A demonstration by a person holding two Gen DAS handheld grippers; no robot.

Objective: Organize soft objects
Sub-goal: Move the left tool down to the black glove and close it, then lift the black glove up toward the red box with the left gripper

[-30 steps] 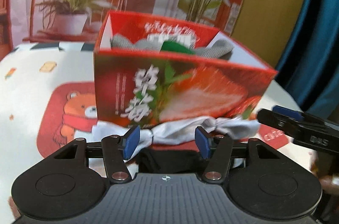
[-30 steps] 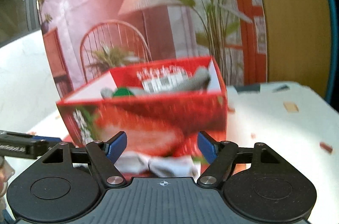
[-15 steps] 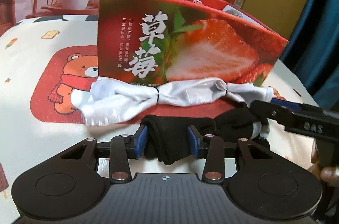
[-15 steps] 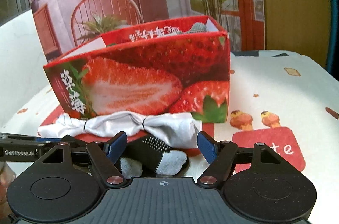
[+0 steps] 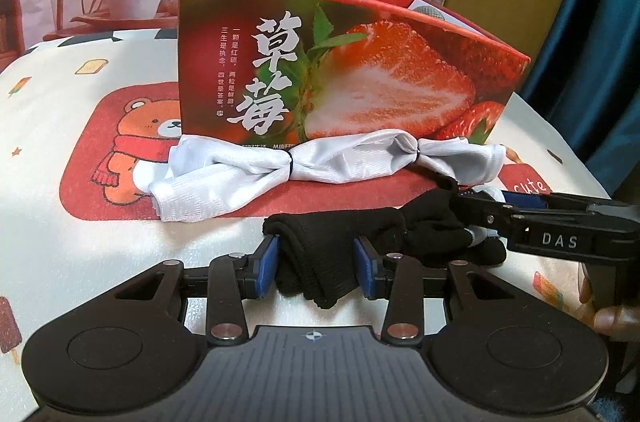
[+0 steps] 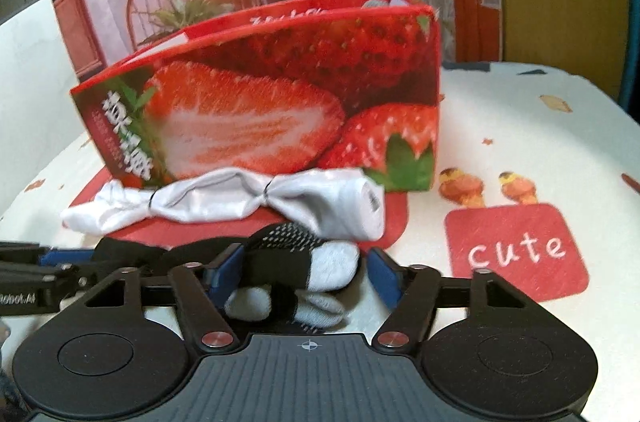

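Two grippers: we see left gripper [image 5: 316,262] clamped on black knitted sock [image 5: 332,246]; right gripper [image 6: 302,272] closing, pads apart.
Risk: we fear uneven lift drops its white toe [image 6: 334,262].

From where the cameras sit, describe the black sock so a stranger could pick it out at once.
Find the red strawberry box standing on the printed tablecloth. In front of its base lies a white tied cloth; nearer than that lies the black sock. It is the only dark item, with white toes at one end.
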